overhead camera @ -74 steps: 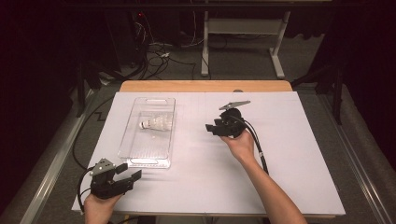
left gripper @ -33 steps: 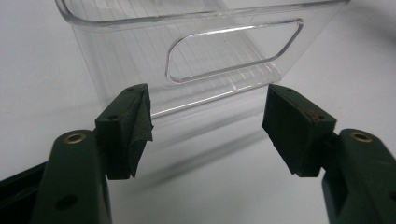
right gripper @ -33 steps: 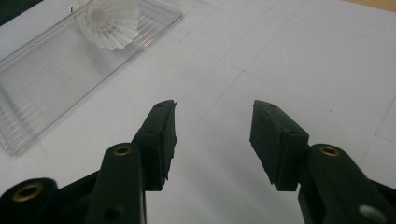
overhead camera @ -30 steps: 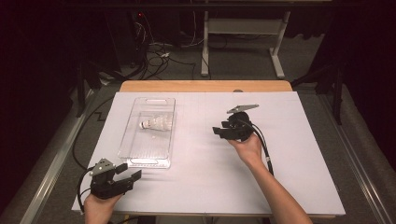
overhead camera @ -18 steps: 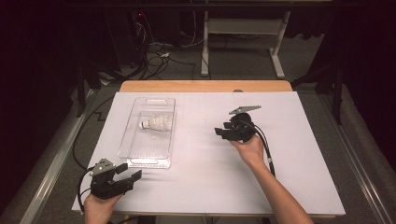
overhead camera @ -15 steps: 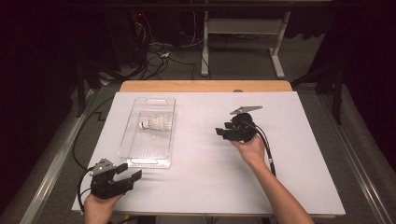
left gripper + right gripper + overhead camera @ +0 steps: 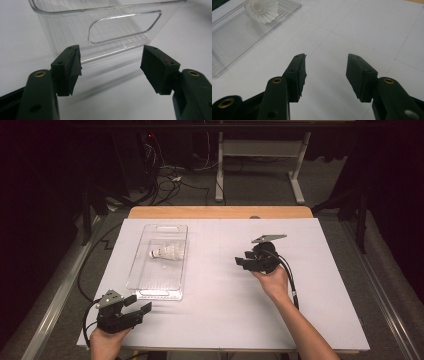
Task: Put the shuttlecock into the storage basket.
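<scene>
- Right gripper [image 7: 246, 262] poised over bare white sheet, jaws apart with nothing between, aimed left toward the clear plastic tray [image 7: 141, 284].
- Seen down its own jaws: pads [image 7: 361, 78] parted above plain paper, shuttlecock [image 7: 263, 7] up at the far left, lying inside the tray [image 7: 227, 37].
- Shuttlecock [image 7: 167, 253] on its side in the far half of the tray, cork end pointing left, feathers to the right, apart from both grippers.
- Judged as already dropped off, given the empty jaws, or else as the next thing to pick up; hard to say which.
- Left gripper [image 7: 135, 309] parked at the near left corner of the white sheet [image 7: 320, 320], just beside the tray's near end, jaws also apart and empty.
- From that gripper's camera: tray end wall [image 7: 107, 27] with its cut-out handle straight ahead, pads [image 7: 71, 66] short of it, not touching.
- Likely placed there to steady or grab the tray by that handle if it slides.
- Tray lengthwise, near to far, left of centre, probably so both hands can reach it.
</scene>
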The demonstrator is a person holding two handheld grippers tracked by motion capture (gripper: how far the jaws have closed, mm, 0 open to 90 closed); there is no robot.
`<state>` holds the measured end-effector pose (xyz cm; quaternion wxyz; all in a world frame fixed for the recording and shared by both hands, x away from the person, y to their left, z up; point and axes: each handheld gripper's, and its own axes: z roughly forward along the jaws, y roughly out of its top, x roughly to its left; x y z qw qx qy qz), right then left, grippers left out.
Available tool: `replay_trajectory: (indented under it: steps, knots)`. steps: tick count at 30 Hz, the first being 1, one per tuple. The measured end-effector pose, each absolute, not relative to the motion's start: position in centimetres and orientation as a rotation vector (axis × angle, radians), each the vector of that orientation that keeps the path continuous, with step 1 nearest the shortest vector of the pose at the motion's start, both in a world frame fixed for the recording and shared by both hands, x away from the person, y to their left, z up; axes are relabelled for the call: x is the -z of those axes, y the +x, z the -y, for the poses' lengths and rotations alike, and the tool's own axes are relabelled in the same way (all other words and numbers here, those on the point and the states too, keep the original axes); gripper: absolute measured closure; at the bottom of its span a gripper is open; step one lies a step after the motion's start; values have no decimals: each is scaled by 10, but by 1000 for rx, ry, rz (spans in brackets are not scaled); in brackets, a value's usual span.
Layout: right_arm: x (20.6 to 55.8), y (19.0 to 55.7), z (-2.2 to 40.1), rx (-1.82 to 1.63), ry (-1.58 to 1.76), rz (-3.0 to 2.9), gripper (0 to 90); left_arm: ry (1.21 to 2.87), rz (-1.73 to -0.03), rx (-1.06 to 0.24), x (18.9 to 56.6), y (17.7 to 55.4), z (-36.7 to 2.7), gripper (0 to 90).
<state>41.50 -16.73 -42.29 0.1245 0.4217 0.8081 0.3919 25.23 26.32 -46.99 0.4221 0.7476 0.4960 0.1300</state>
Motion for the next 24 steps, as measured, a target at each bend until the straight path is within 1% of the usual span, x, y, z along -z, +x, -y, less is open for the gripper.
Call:
replay_trajectory:
  steps: [24]
  knots:
    - [425, 406, 195, -1145, 1278, -2308, 505, 1871, -1243, -325, 470, 253, -263, 332]
